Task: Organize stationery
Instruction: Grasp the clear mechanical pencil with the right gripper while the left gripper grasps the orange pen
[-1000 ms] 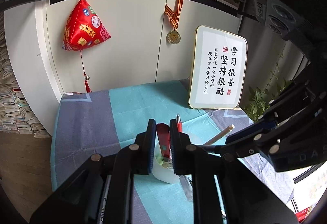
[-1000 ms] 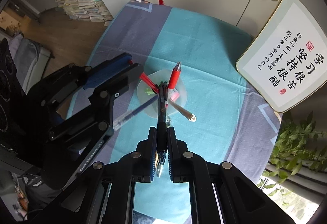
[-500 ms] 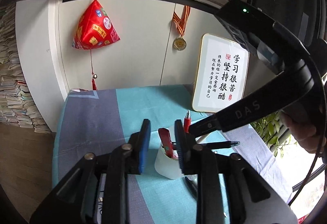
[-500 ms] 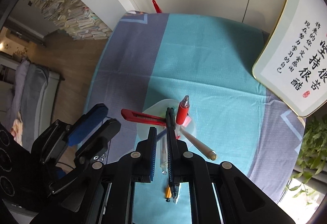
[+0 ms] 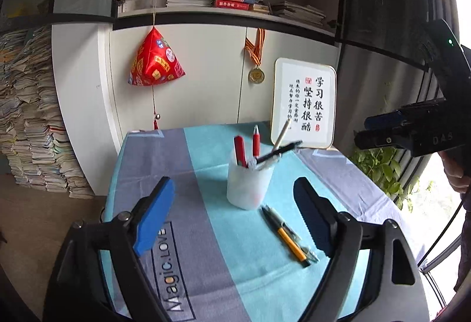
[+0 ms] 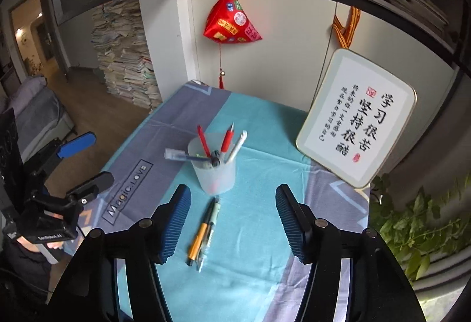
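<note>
Left tongs: spread wide, holding nothing. Right tongs: likewise wide apart and empty. Translucent cup stands upright near the centre of the cloth-covered surface, containing a red utility knife, a red pen, a white pen, a black pen and a blue pen. Two loose pens lie side by side, touching, at 6 o'clock of the cup. Framed calligraphy leans at 2 o'clock.

Clothed table: pen cup, two pens, framed sign
</note>
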